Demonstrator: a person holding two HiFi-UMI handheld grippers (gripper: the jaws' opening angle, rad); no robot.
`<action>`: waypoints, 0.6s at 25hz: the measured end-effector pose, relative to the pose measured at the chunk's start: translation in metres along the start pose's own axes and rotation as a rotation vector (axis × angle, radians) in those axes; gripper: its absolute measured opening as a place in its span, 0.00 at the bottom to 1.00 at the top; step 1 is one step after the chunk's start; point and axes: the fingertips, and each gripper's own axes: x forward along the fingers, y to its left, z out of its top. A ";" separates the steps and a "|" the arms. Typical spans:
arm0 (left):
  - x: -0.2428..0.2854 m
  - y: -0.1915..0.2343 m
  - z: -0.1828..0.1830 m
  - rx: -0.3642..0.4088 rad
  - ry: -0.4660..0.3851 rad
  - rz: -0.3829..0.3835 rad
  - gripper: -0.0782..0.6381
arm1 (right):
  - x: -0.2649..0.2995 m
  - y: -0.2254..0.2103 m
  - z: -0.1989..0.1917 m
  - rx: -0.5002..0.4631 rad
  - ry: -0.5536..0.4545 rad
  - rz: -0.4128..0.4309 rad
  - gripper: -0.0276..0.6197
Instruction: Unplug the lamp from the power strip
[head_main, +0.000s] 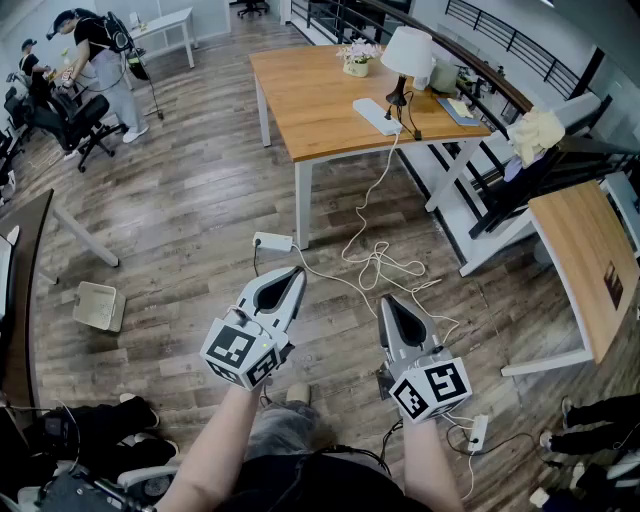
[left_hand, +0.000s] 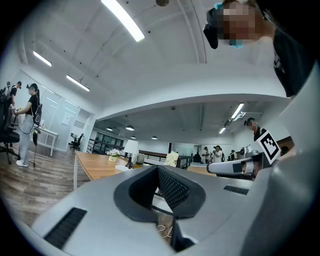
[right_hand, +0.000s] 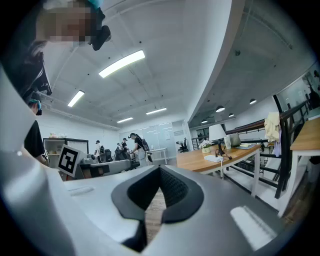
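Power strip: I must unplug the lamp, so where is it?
In the head view the power strip lies on the wooden table, upper right, beside the lamp.

The right gripper (right_hand: 160, 170) fills the bottom of the frame, its jaws closed tip to tip with nothing between them. Wood floor (right_hand: 152, 210) shows through the gap behind the tips. At middle left, the left gripper (right_hand: 127, 165) shows level beside it. At middle right, a wooden table (right_hand: 195, 161) carries a lamp (right_hand: 217, 133), a white power strip (right_hand: 214, 158) and flowers (right_hand: 205, 145).
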 end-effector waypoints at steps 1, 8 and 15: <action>0.004 0.010 0.000 -0.001 0.002 0.000 0.10 | 0.010 -0.001 -0.002 -0.001 0.001 -0.006 0.05; 0.031 0.064 0.007 -0.004 -0.005 -0.012 0.10 | 0.062 -0.022 -0.005 -0.005 -0.004 -0.047 0.05; 0.058 0.092 -0.001 -0.035 -0.011 -0.014 0.10 | 0.092 -0.050 -0.009 0.023 -0.005 -0.072 0.05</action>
